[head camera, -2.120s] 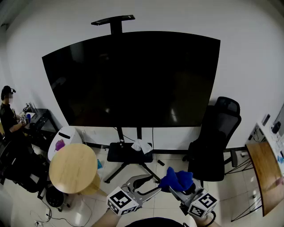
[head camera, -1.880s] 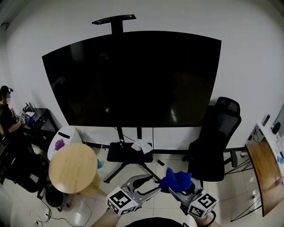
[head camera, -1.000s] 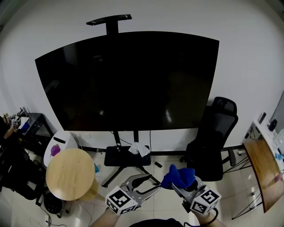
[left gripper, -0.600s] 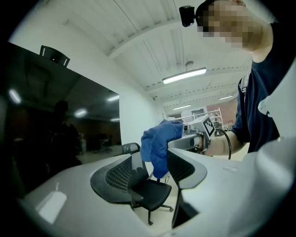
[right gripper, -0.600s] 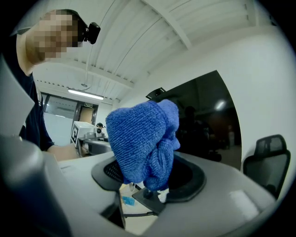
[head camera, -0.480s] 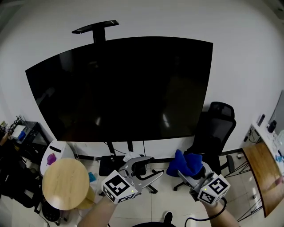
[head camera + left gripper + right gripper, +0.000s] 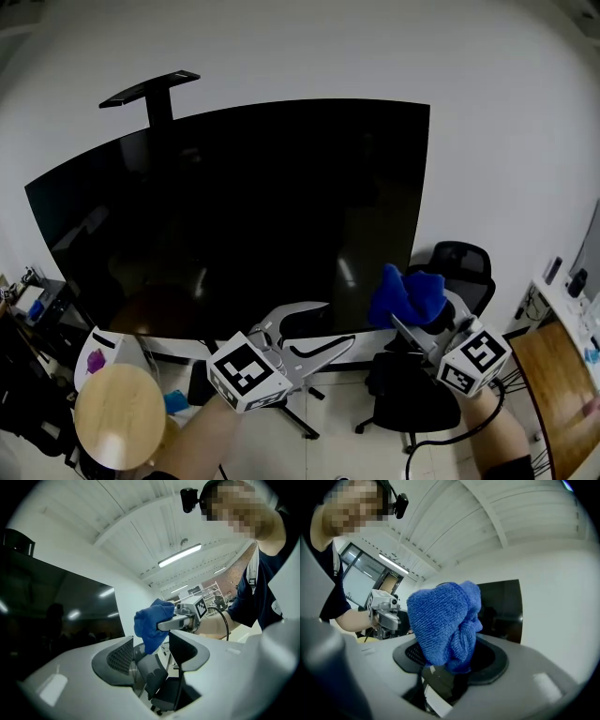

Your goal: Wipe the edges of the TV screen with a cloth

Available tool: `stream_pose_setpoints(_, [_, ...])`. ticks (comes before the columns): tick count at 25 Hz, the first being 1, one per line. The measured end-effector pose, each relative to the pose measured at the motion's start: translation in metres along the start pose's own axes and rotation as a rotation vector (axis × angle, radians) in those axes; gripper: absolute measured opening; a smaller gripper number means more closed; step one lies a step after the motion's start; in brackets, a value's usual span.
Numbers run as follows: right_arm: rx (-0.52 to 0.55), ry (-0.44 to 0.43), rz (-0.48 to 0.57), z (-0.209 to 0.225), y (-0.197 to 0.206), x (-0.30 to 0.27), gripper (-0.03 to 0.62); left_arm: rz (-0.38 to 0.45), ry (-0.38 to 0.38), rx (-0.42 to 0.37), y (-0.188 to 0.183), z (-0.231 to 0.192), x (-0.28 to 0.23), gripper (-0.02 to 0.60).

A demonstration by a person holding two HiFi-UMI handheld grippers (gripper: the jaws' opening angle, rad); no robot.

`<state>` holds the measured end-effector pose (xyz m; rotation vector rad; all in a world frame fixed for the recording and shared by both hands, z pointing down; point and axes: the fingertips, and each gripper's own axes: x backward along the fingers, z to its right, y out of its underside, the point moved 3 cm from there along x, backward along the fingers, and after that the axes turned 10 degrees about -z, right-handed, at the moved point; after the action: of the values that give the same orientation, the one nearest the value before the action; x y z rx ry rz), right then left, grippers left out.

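The big black TV screen (image 7: 234,216) fills the middle of the head view on its floor stand. My right gripper (image 7: 405,319) is shut on a bunched blue cloth (image 7: 405,292), held level just off the screen's lower right corner. The right gripper view shows the cloth (image 7: 445,620) wedged between the jaws, with the TV's right edge (image 7: 501,606) behind. My left gripper (image 7: 339,324) hangs open and empty to the left, below the screen's bottom edge. In the left gripper view the cloth (image 7: 150,623) shows beyond the gripper's own empty jaws (image 7: 152,656).
A black office chair (image 7: 455,267) stands right of the TV, behind the right gripper. A round wooden table (image 7: 117,417) sits at lower left, and a wooden desk edge (image 7: 562,375) at far right. The TV's top bracket (image 7: 150,89) rises above the screen against a white wall.
Both grippers have risen, and the cloth has come up from near the floor to the screen's lower right corner. The view has swung, so the TV sits further left.
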<state>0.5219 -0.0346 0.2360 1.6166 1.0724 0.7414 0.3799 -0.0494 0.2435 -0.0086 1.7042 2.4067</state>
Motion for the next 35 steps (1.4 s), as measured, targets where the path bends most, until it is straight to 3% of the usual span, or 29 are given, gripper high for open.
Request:
stream_pose_setpoints(12, [0.211,0.128,0.137,0.192,-0.118,-0.027,0.225,0.032,-0.054,-0.19,-0.091,-0.077,-0.122,0.222])
stream_pose_setpoints(19, [0.212,0.208,0.198,0.279,-0.186,-0.038,0.225,0.028,-0.099,-0.282,-0.136,-0.109,-0.154,0.222])
stream_pose_setpoints(23, [0.199,0.228,0.226,0.314,-0.217,-0.039,0.224,0.052,-0.107,-0.283,-0.161,-0.124,-0.161,0.222])
stream_pose_setpoints(27, [0.195,0.211,0.194,0.334,-0.222,-0.048,0.224,0.042,-0.128,-0.27,-0.169,-0.139,-0.17,0.222])
stream_pose_setpoints(32, [0.282,0.254,0.115,0.347,-0.208,-0.056,0.224,0.016,-0.12,-0.268,-0.157,-0.139,-0.18,0.222])
stream_pose_setpoints(35, [0.289,0.19,0.091,0.342,-0.197,-0.062,0.224,-0.001,-0.118,-0.273,-0.151,-0.138,-0.186,0.222])
